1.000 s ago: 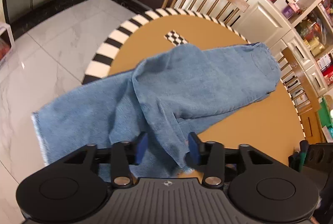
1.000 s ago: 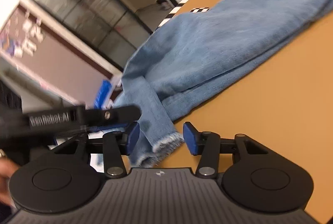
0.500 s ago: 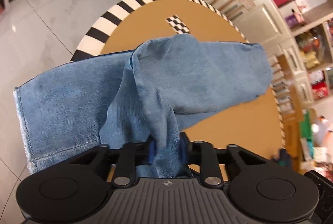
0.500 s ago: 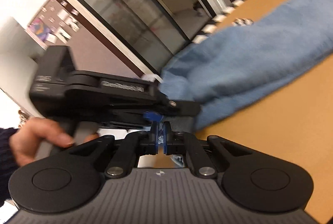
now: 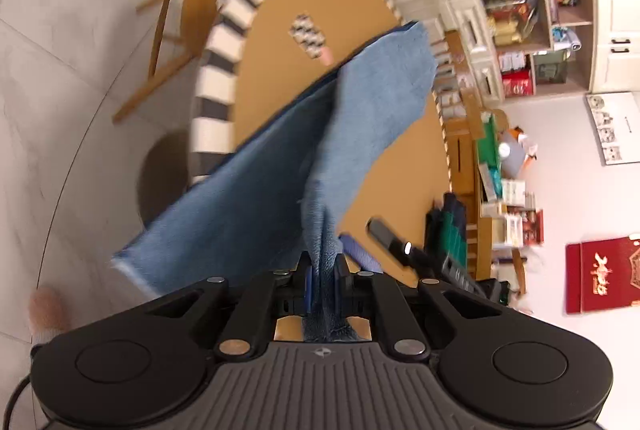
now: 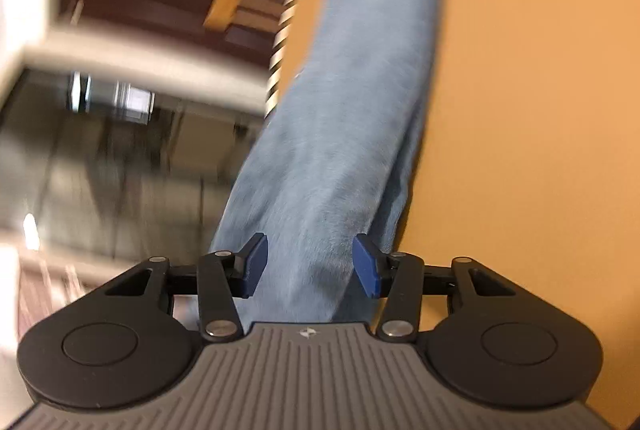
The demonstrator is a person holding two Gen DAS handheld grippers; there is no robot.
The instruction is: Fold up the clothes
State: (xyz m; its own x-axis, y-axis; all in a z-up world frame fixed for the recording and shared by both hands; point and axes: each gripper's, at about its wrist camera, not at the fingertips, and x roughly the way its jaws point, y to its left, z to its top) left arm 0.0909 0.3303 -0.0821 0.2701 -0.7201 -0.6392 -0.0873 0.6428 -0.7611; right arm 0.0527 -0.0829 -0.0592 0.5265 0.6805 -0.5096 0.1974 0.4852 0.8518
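1. Since the earlier frame, the left gripper (image 5: 323,280) has been closing its fingers and is now clamping a bunched fold of the jeans (image 5: 280,182), lifting it.
2. Jeans are lying across the round surface (image 5: 272,78), one end hanging over its edge.
3. Right gripper (image 6: 306,266) fingers have just been opening; they are standing apart over the denim, gripping nothing.

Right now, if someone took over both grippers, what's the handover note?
Left gripper: shut on a bunched fold of the jeans, jaws just closed.
Right gripper: open, jaws just reopened, denim lying between them, not pinched.
Jeans: partly on the round table, one leg hanging off the edge, the pinched part lifted.
Done: one grip. Left: regrip with the right, fold, lay flat.
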